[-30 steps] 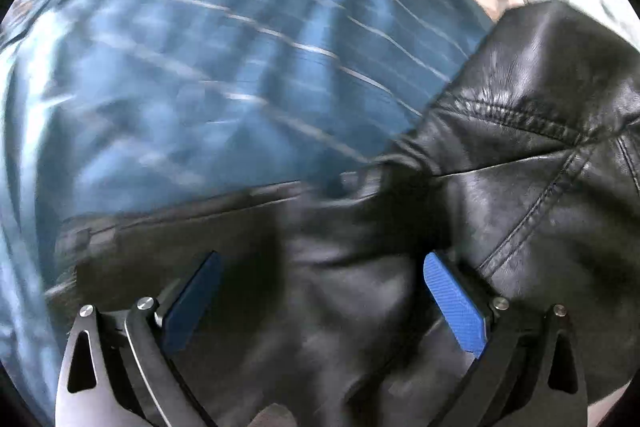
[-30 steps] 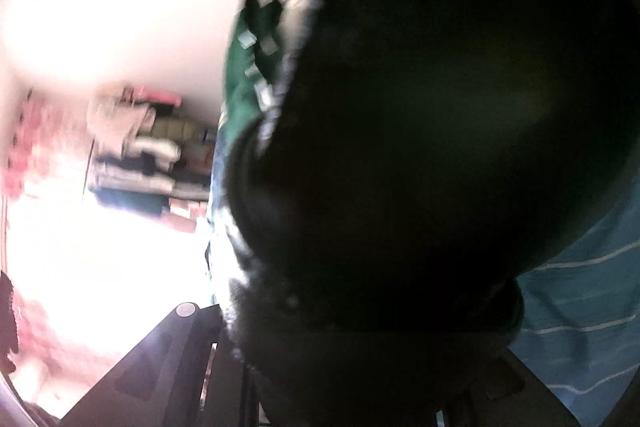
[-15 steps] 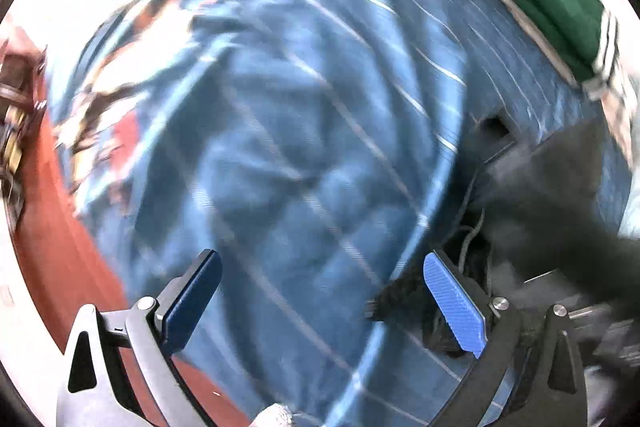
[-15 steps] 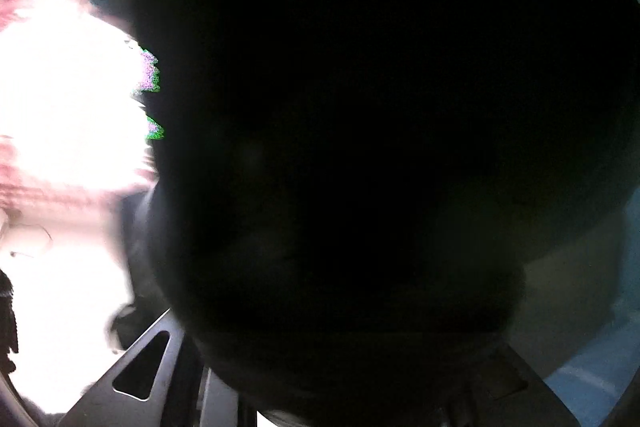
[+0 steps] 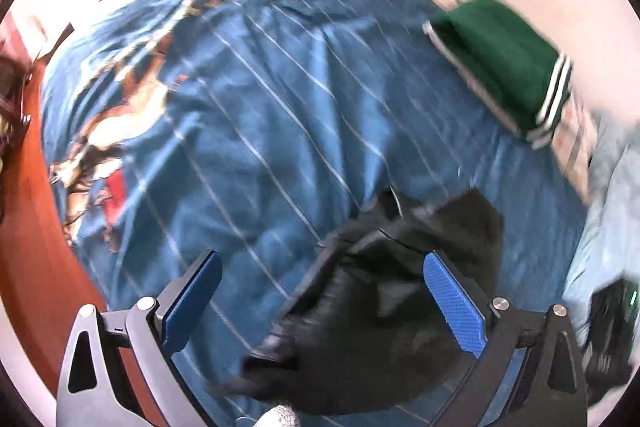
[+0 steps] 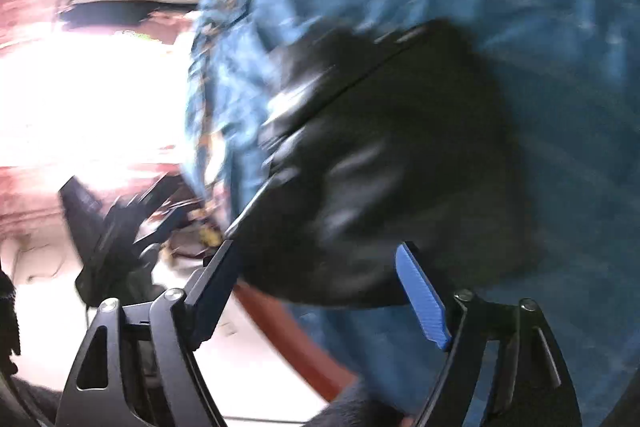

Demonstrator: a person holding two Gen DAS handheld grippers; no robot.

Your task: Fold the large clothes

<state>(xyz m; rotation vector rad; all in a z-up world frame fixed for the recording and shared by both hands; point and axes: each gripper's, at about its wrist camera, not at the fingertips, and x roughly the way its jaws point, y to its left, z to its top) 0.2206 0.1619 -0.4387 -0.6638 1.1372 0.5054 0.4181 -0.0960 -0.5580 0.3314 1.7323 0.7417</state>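
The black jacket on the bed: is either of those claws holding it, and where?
No. Both grippers, left and right, are open; the black jacket lies free.

Both views motion-blurred, fisheye-warped w/ dark corners; blown-out glare left in right wrist view; left evenly lit.

One black jacket (image 5: 400, 287), one green garment (image 5: 500, 63), one blue bedspread (image 5: 260, 127).
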